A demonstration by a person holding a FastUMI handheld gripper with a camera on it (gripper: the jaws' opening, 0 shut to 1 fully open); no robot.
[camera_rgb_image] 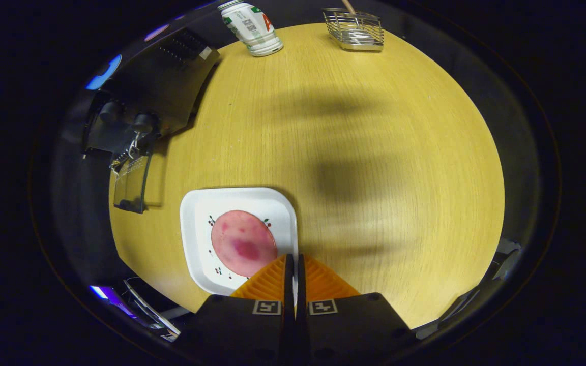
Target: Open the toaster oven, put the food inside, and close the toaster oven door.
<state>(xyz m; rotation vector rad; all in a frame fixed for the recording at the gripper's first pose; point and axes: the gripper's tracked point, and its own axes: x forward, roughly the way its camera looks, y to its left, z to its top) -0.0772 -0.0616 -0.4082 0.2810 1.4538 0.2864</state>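
Toaster oven (pixel 166 86) sits at the far left of the round table (pixel 374 152), door (pixel 131 183) dropped open. The food, a pink meat slice (pixel 243 243), lies on the white plate (pixel 194 229) just ahead-left of the gripper (pixel 293 264), whose fingers are pressed together on nothing. Slice looks thin, floppy, probably slippery, so I'd pinch its edge. Oven's inside is too dark to make out.

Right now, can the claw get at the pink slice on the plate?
Probably yes: the pink slice lies uncovered on the white plate, just ahead of the claw. But its fingers are closed together and must open first.
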